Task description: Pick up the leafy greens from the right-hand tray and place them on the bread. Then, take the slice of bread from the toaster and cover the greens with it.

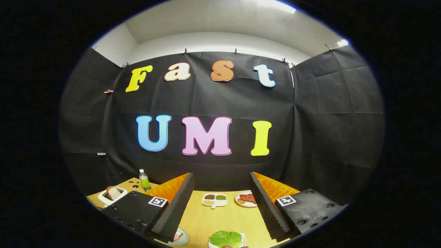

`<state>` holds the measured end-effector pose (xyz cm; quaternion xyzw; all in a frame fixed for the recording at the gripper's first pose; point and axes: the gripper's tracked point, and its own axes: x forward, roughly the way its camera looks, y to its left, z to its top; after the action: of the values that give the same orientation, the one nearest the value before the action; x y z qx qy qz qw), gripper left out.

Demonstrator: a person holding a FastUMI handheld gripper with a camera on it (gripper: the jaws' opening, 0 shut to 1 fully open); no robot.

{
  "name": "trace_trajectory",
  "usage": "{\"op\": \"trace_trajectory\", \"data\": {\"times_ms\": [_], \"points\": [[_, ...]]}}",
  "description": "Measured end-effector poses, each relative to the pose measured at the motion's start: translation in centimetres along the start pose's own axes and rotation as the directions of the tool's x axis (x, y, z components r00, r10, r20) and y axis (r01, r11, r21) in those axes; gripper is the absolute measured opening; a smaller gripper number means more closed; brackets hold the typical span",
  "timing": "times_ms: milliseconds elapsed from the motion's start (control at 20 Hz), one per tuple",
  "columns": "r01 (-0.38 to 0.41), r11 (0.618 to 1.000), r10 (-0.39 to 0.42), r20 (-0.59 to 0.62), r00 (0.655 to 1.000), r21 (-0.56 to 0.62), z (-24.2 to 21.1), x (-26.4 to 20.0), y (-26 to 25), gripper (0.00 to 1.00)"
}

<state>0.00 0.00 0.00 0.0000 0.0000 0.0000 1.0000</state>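
Gripper [220, 206] wide open, empty, leafy greens [226, 238] between fingers, partly cut off, toaster [112, 195] part-hidden w/ bread.

Bright ceiling strip light [275, 5] overhead, strong fisheye bending at the edges, sharp focus, little shadow

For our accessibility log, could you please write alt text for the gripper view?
The gripper is open and holds nothing above a wooden table, with leafy greens on a tray just ahead between its fingers. Beyond lie a divided dish and a plate of red food; a toaster holding bread and a bottle stand off to the left.
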Motion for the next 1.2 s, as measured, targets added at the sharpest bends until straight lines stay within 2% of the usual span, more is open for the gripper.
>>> {"op": "trace_trajectory", "data": {"times_ms": [600, 1200], "points": [[-0.069, 0.998, 0.069, -0.052, 0.996, 0.007, -1.4, 0.5, 1.4, 0.98], [-0.087, 0.996, 0.089, -0.091, 0.992, 0.027, -2.9, 0.9, 1.4, 0.99]]}}
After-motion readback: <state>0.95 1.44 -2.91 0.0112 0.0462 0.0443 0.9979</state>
